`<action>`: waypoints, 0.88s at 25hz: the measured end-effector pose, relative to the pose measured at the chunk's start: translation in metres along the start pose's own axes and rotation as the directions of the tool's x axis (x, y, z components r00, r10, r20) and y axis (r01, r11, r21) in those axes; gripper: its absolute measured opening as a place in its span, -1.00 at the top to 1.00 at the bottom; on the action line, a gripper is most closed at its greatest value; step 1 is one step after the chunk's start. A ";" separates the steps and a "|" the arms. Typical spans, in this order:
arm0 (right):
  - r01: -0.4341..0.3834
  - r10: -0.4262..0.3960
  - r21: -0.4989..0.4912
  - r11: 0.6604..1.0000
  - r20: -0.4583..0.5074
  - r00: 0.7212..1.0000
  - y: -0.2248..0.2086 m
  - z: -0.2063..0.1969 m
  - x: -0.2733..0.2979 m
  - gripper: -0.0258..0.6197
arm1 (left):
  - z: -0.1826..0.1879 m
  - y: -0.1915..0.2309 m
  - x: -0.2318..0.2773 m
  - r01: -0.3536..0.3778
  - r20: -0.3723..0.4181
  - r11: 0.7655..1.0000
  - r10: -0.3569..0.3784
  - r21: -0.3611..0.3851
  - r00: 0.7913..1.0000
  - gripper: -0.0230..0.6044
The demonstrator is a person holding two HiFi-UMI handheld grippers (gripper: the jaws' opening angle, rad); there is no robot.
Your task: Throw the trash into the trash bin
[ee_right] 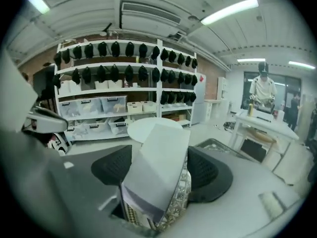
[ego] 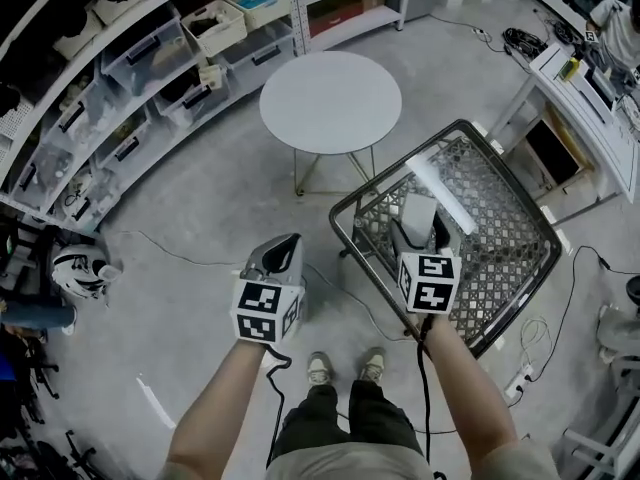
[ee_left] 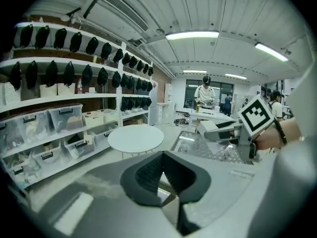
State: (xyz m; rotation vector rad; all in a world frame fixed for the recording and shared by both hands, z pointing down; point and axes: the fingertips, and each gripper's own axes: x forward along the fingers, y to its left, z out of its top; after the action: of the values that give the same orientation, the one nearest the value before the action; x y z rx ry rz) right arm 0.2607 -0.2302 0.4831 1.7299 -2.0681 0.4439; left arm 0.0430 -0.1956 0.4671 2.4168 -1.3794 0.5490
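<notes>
Shows right gripper (ego: 420, 228) clamped on carton (ee_right: 157, 165), over the near part of the wire bin (ego: 515, 258). Shows left gripper (ego: 283, 246) at its 9 o'clock, jaws together, empty, over grey floor (ego: 200, 198). Places round table (ego: 330, 101) at 12 o'clock, shelves (ego: 130, 68) at 10 o'clock, desk (ego: 590, 68) at 2 o'clock.

Open bin (ego: 505, 230) top, table (ego: 330, 100) beyond
</notes>
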 end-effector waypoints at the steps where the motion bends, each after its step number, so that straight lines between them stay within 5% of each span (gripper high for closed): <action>1: -0.012 0.013 -0.018 1.000 0.024 1.000 0.005 0.012 -0.010 -0.18 | 0.008 0.001 -0.007 -0.008 0.010 1.000 0.008 0.003 1.000 0.92; 11: -0.127 0.145 -0.104 0.986 0.193 0.970 0.049 0.100 -0.120 -0.18 | 0.094 -0.003 -0.096 -0.074 0.175 0.993 0.057 0.090 0.983 0.92; 18: -0.129 0.172 -0.165 0.978 0.282 0.944 0.057 0.129 -0.192 -0.18 | 0.114 -0.020 -0.157 -0.087 0.241 0.991 0.060 0.104 0.969 0.92; 22: -0.123 0.182 -0.194 0.973 0.329 0.927 0.061 0.143 -0.228 -0.18 | 0.115 -0.031 -0.190 -0.113 0.256 0.977 0.063 0.183 0.965 0.92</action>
State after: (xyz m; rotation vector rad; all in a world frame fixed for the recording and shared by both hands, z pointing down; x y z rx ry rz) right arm 0.2195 -0.0939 0.2468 1.6431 -2.4173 -0.0002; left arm 0.0021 -0.0883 0.2746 2.6678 -1.6098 0.4314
